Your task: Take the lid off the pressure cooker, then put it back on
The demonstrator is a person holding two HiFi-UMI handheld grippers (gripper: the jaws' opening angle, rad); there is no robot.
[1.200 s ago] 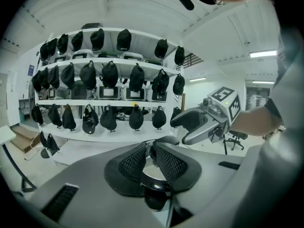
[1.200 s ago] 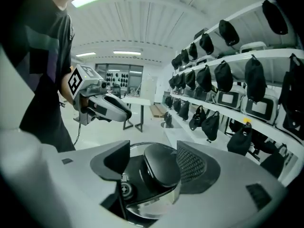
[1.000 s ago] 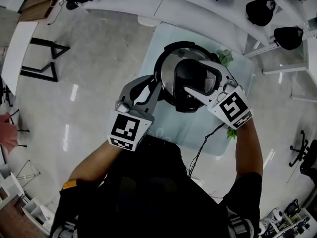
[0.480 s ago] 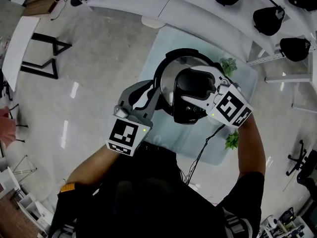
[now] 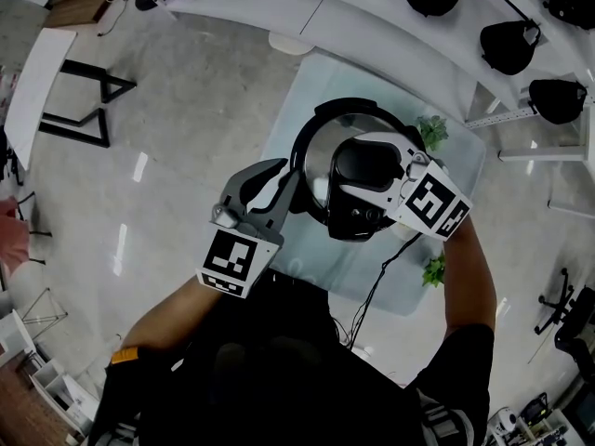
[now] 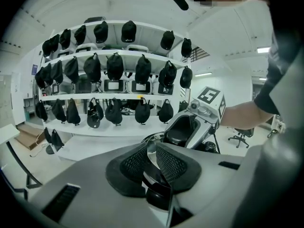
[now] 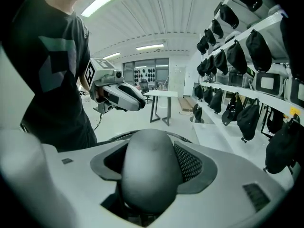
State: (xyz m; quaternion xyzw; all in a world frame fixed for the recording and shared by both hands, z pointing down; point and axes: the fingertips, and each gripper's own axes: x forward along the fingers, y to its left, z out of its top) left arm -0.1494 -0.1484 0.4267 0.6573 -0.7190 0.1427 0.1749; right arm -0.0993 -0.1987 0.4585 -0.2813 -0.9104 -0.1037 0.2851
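The right tool (image 7: 151, 175) is clamped on the handle (image 7: 147, 151) of the lid (image 5: 318, 156). The left tool (image 6: 152, 161) pinches the rim (image 6: 150, 141) of the pressure cooker (image 5: 321, 110). A skewed twist could jam the lid or drag the cooker across the surface (image 5: 288, 100).

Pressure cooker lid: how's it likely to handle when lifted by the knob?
Likely rigid and heavyish: the lid looks like polished metal. The right gripper is shut on its rounded, smooth knob, so the lid may pivot or slip in the grip. The left gripper pinching the cooker rim should limit the pot's tipping.
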